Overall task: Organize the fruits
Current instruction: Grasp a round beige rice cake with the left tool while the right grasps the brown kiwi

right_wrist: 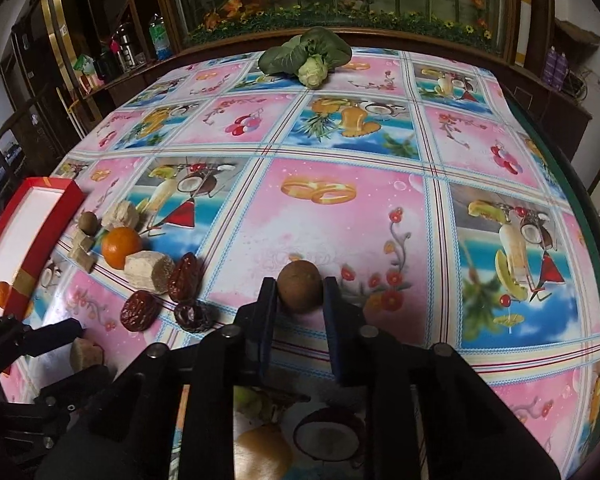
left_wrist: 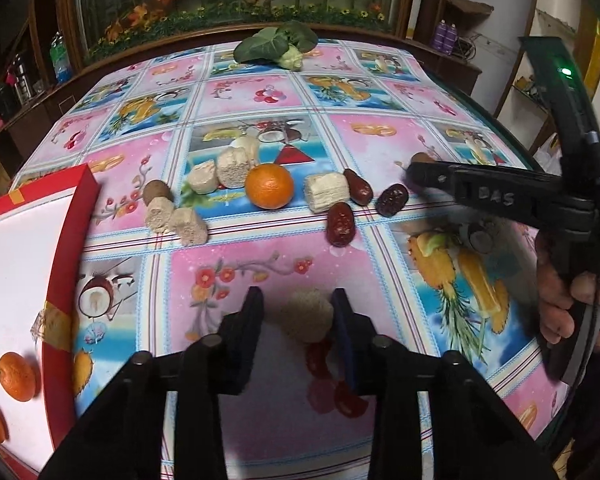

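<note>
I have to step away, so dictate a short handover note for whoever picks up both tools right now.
Left tool: its fingers flank a beige cake piece; whether they grip it is unclear.
Right tool: closed around a brown round fruit.
Done: two oranges lie in the red box at left.
Left on the tablecloth: one orange, three red dates, another brown fruit, several beige pieces. Leafy greens sit at the far edge.

Both wrist views look low and close across the tablecloth (left_wrist: 260, 92), sharing the central orange (right_wrist: 121, 252)
</note>
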The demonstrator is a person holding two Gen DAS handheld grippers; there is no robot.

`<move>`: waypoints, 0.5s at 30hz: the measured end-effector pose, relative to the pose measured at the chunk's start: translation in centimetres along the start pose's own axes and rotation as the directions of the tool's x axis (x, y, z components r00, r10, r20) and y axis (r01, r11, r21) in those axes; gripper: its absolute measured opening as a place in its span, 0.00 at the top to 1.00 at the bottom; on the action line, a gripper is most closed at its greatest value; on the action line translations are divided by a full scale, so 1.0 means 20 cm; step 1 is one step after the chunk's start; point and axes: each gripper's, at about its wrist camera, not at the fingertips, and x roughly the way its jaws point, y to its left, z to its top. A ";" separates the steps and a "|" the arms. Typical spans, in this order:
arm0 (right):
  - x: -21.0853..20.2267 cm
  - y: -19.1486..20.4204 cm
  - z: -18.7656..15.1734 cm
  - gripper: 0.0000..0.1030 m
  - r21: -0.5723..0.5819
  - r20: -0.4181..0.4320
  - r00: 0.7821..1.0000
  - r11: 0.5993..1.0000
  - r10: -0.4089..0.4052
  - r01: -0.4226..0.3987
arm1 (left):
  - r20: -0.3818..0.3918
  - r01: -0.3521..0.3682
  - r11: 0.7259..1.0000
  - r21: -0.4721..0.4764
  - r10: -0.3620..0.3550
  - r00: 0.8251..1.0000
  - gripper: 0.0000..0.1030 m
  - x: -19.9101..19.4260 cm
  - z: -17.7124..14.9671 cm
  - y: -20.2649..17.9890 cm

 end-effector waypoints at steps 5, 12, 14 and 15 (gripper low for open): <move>-0.06 -0.01 0.01 0.76 0.031 0.048 0.999 0.999 0.014 -0.016 | 0.003 0.011 1.000 -0.008 -0.011 1.000 0.75 -0.01 -0.01 0.03; -0.10 -0.04 0.02 0.76 0.071 0.080 0.996 0.997 0.026 -0.032 | 0.011 0.021 0.998 -0.062 -0.021 1.000 0.75 -0.05 -0.03 0.06; -0.12 -0.04 0.03 0.76 0.069 0.107 0.994 0.997 0.022 -0.030 | 0.045 0.010 0.998 -0.065 -0.007 0.999 0.75 -0.11 -0.05 0.07; -0.14 -0.03 0.03 0.76 0.068 0.125 0.992 0.997 0.028 -0.036 | 0.068 -0.005 0.998 -0.063 0.009 0.998 0.75 -0.14 -0.05 0.07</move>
